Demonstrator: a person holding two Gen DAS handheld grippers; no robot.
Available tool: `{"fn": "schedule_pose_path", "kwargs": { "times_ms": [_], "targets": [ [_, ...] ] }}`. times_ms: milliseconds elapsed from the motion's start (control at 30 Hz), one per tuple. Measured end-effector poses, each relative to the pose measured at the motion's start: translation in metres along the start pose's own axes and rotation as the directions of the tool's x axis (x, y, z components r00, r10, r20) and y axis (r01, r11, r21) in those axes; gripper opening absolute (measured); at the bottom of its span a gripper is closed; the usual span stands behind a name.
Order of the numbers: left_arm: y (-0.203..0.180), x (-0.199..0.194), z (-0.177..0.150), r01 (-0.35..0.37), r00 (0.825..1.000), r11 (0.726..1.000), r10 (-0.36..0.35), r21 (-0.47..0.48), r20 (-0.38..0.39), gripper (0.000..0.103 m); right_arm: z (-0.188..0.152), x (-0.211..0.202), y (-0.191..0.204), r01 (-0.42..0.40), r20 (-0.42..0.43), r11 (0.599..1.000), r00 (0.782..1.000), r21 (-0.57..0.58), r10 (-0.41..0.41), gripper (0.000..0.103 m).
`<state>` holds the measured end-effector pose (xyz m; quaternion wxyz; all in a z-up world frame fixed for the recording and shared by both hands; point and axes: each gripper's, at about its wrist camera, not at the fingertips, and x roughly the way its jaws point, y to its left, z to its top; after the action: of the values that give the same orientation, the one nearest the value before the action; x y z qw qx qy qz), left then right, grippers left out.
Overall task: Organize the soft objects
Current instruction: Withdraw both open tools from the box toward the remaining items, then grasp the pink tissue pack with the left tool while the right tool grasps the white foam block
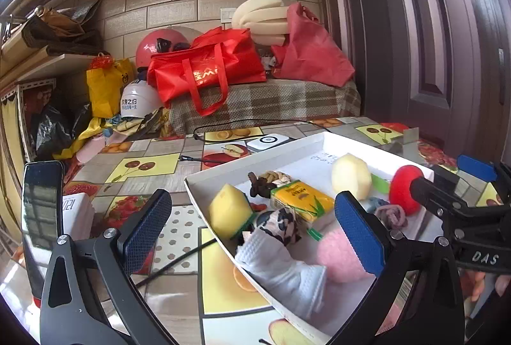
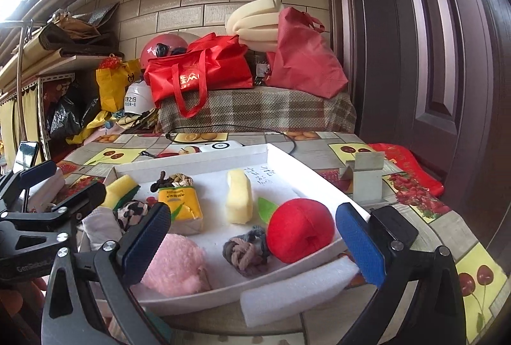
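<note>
A white tray (image 2: pixel 319 182) on the table holds soft things: a red plush apple (image 2: pixel 300 230), a pink fluffy toy (image 2: pixel 175 265), a grey knotted rope (image 2: pixel 246 252), a pale foam block (image 2: pixel 239 201), a yellow tissue pack (image 2: pixel 182 207), a yellow sponge (image 1: pixel 228 211), a white cloth (image 1: pixel 284 274) and a patterned fabric roll (image 1: pixel 281 225). My left gripper (image 1: pixel 252 236) is open over the tray's near left end, around the cloth and roll. My right gripper (image 2: pixel 252 244) is open above the pink toy, rope and apple. Neither holds anything.
A white foam strip (image 2: pixel 297 297) lies in front of the tray. A phone (image 1: pixel 41 217) stands at the left on a fruit-patterned tablecloth (image 1: pixel 143 166). A cable (image 1: pixel 242 123), a white device (image 1: pixel 271 142) and a small grey stand (image 2: pixel 367 182) are near the tray. Red bags (image 1: pixel 207 67) sit behind.
</note>
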<state>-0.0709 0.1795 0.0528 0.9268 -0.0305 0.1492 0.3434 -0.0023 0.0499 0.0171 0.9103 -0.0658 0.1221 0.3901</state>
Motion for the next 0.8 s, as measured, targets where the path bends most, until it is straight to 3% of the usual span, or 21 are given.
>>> {"fn": "schedule_pose_path", "kwargs": {
  "times_ms": [267,400,533,633,700,800],
  "targets": [
    [-0.005,-0.047,-0.017,0.161,0.986,0.987,-0.16,0.009,-0.041,0.103,-0.011,-0.017,-0.036,0.003,-0.068,1.0,0.998,0.02,-0.001,0.103],
    [-0.024,-0.064,-0.028,0.294,0.949,0.954,-0.284,0.059,-0.135,0.103,-0.017,-0.01,-0.046,-0.058,-0.168,0.998,0.984,0.01,0.059,0.103],
    [-0.048,-0.059,-0.037,0.381,0.894,0.922,-0.349,0.066,-0.282,0.103,-0.023,0.008,-0.055,-0.133,-0.277,0.989,0.95,0.061,0.145,0.103],
    [-0.059,-0.051,-0.041,0.413,0.857,0.91,-0.376,0.036,-0.352,0.102,-0.029,0.024,-0.06,-0.22,-0.349,0.965,0.901,0.139,0.256,0.103],
    [-0.065,-0.049,-0.044,0.414,0.847,0.91,-0.375,0.026,-0.376,0.102,-0.033,0.031,-0.063,-0.251,-0.374,0.951,0.877,0.181,0.303,0.103],
    [-0.072,-0.044,-0.046,0.406,0.842,0.914,-0.363,0.025,-0.4,0.102,-0.035,0.034,-0.063,-0.258,-0.389,0.946,0.865,0.197,0.317,0.103]
  ]
}}
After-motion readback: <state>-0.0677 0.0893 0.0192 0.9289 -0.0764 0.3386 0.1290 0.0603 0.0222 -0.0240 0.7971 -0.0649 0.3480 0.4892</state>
